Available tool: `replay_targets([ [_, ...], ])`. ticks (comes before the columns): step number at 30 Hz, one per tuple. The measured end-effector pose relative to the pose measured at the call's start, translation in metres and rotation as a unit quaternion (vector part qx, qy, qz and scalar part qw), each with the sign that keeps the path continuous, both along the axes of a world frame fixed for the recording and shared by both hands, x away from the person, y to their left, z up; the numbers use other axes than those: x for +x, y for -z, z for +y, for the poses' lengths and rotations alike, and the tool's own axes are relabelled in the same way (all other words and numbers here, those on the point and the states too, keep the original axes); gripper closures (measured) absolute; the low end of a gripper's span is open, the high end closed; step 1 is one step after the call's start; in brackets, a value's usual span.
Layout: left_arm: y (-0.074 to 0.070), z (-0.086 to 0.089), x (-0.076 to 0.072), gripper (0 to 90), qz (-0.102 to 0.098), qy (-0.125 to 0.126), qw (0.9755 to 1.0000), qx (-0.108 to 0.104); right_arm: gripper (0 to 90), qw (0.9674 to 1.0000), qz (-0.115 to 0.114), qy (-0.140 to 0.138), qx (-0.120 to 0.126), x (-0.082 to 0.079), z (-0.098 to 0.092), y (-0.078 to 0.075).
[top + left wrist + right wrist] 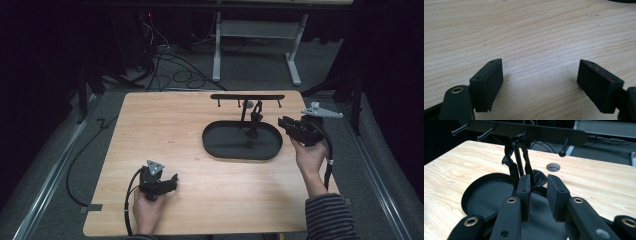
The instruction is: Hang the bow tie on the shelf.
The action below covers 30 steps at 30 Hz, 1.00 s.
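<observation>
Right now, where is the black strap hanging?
In the high view the black strap hangs from a peg of the hook rack, right of its post, above the oval tray. The right gripper is just to its right.

One stand (243,97), one tray (220,145), two tongs (172,178)

Light wood worktop (165,150), rectangular, rounded corners, round hole (553,167) near far edge. Black oval tray (220,145) sits right of centre; upright post from tray carries crossbar with pegs (247,97), dark strap (256,117) hanging from it. Left half of worktop bare wood grain.
</observation>
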State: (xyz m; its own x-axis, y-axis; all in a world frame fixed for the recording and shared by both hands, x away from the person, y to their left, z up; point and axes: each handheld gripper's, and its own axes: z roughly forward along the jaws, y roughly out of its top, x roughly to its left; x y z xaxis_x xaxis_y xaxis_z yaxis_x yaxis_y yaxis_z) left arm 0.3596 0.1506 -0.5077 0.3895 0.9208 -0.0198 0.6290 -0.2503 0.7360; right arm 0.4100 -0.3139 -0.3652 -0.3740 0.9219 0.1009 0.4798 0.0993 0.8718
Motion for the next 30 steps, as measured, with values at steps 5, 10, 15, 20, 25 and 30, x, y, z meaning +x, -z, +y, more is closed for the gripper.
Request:
replay_targets([
  [5, 0.000, 0.000, 0.000, 21.4, 0.000, 0.000, 1.0000, 0.000, 72.3, 1.0000, -0.001, 0.000, 0.009, -0.008, -0.005, 0.002],
  [10, 0.000, 0.000, 0.000, 21.4, 0.000, 0.000, 1.0000, 0.000, 70.3, 0.9999, -0.001, -0.003, 0.015, -0.015, -0.009, 0.001],
  [15, 0.000, 0.000, 0.000, 21.4, 0.000, 0.000, 1.0000, 0.000, 68.2, 0.9997, 0.001, -0.015, 0.018, -0.022, -0.011, 0.002],
  [20, 0.000, 0.000, 0.000, 21.4, 0.001, 0.000, 1.0000, 0.000, 64.0, 0.9992, 0.007, -0.023, 0.031, -0.028, -0.014, 0.004],
  [25, 0.000, 0.000, 0.000, 21.4, 0.000, 0.000, 1.0000, 0.000, 60.4, 0.9988, 0.011, -0.027, 0.039, -0.034, -0.019, 0.007],
  [30, 0.000, 0.000, 0.000, 21.4, 0.000, 0.000, 1.0000, 0.000, 58.8, 0.9983, 0.013, -0.026, 0.051, -0.041, -0.023, 0.010],
])
